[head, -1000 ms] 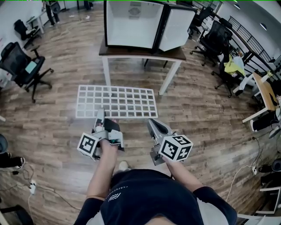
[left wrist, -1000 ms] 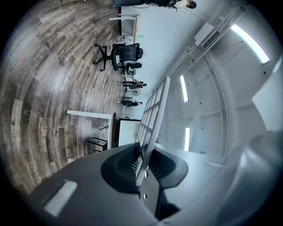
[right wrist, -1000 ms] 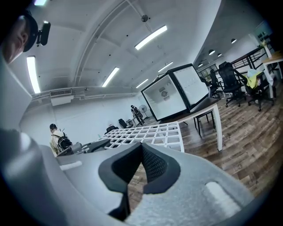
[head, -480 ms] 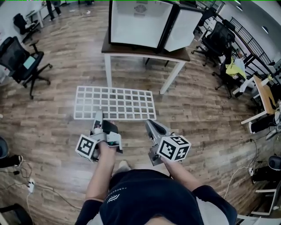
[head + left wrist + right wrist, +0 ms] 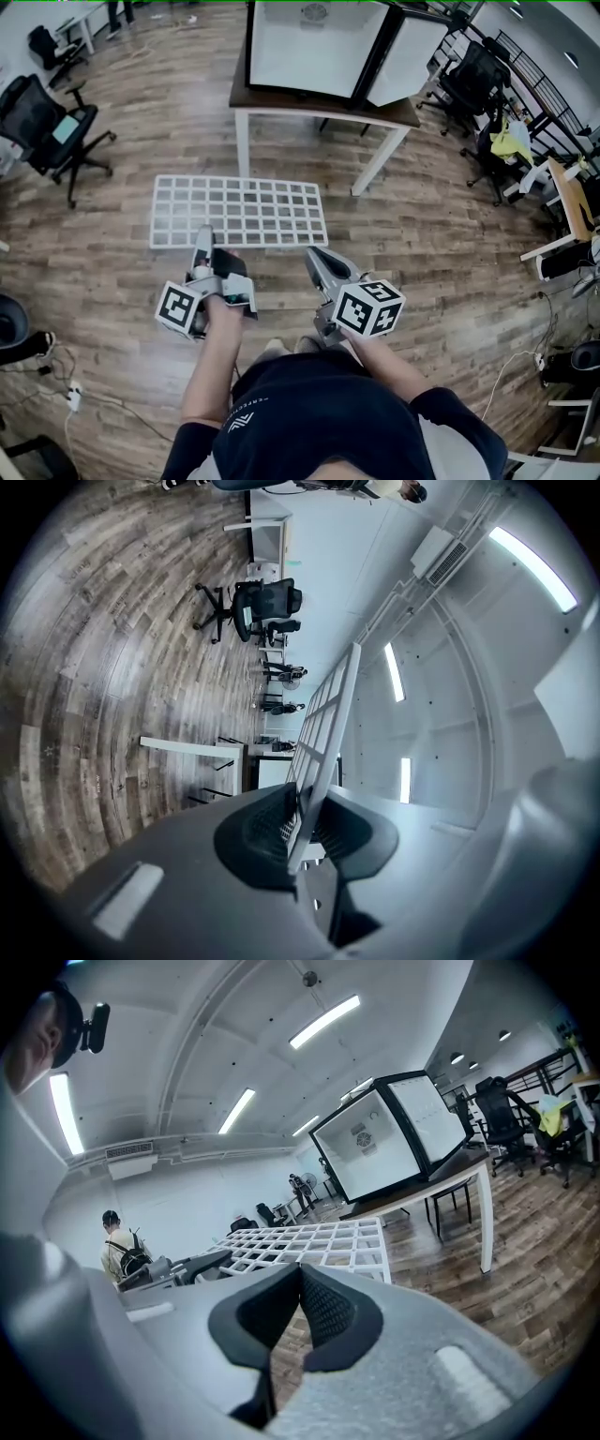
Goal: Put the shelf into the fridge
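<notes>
The shelf is a white wire grid held flat above the wooden floor, in front of me. My left gripper is shut on its near edge; in the left gripper view the shelf runs edge-on out from between the pads of that gripper. My right gripper is shut at the shelf's near right corner; its pads hide the contact, with the shelf spreading just beyond. The fridge stands open on a table ahead, its inside white, its door swung right.
Black office chairs stand at the left and right. A desk is at the right edge. Cables and a power strip lie on the floor at lower left. A person stands far off.
Both grippers and the shelf have moved together toward the table. In the head view the fridge and table have shifted right and look nearer. Both grips are unchanged.
</notes>
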`<move>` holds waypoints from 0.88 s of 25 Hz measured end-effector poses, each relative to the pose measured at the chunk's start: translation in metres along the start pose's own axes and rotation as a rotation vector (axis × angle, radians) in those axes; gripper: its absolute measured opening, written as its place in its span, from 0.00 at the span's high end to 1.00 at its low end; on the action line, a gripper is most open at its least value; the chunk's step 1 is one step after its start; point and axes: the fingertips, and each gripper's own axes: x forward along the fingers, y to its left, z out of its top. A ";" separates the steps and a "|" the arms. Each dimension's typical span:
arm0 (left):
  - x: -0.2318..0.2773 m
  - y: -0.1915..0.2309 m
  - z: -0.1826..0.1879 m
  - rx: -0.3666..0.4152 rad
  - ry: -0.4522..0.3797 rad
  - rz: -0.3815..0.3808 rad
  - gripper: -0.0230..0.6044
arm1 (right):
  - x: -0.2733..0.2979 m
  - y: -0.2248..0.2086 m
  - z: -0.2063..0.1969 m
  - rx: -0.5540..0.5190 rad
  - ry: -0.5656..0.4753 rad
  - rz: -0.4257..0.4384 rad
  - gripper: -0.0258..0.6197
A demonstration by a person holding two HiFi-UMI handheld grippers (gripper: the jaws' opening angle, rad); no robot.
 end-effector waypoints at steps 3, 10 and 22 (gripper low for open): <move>0.006 0.001 0.006 -0.008 -0.014 -0.004 0.88 | 0.003 -0.002 -0.001 -0.004 0.007 -0.005 0.95; 0.042 -0.002 0.019 -0.019 -0.043 -0.034 0.88 | 0.026 -0.017 0.007 0.002 0.015 -0.017 0.89; 0.147 -0.021 0.020 -0.024 -0.029 -0.074 0.88 | 0.115 -0.051 0.071 0.056 -0.034 0.024 0.80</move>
